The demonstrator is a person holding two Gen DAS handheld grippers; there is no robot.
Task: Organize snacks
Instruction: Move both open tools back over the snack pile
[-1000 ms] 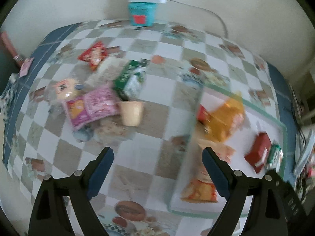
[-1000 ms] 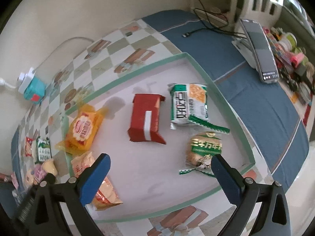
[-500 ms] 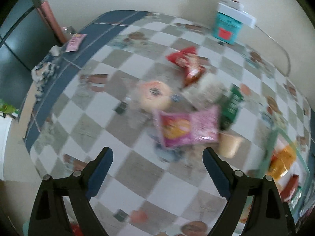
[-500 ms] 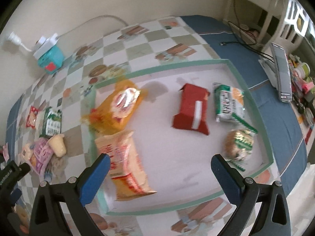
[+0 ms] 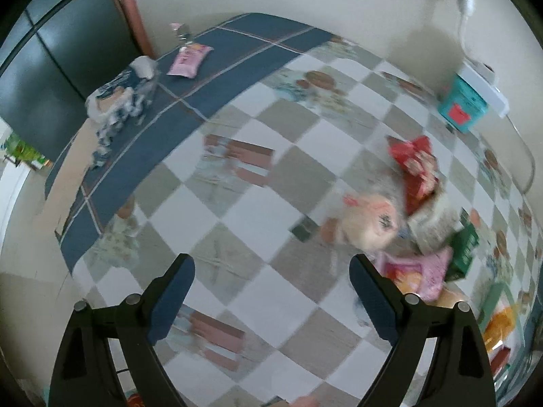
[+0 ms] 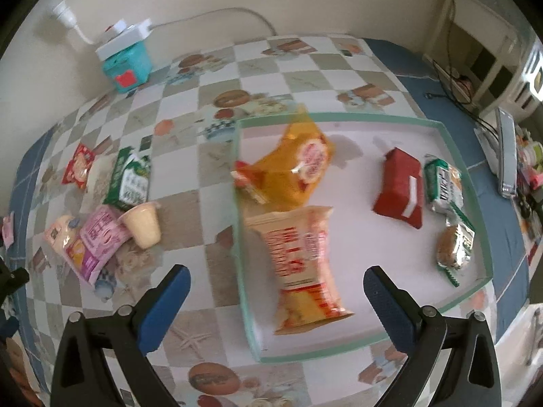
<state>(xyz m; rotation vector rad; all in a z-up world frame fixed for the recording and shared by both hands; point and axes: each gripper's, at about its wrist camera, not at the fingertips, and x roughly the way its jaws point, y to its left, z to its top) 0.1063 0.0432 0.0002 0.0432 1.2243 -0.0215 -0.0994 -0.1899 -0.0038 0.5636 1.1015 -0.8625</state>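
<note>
Checked vinyl cloth covers the table (image 6: 210, 200), with a cream wall behind. Left gripper (image 5: 271, 271) hangs wide open and empty over bare squares; the loose heap, led by a round pale bun in clear wrap (image 5: 370, 224) and a pink crinkled packet (image 5: 417, 271), lies just beyond its right jaw. Judging by this, the step is fetching the next snack, which calls for shifting rightward onto the heap. Right gripper (image 6: 276, 281) also gapes empty, its jaws framing the shallow green-rimmed tray (image 6: 339, 117), which holds a long orange-and-white packet (image 6: 298, 264), an amber bag (image 6: 295, 169), a red box (image 6: 400, 193) and two green packets.
</note>
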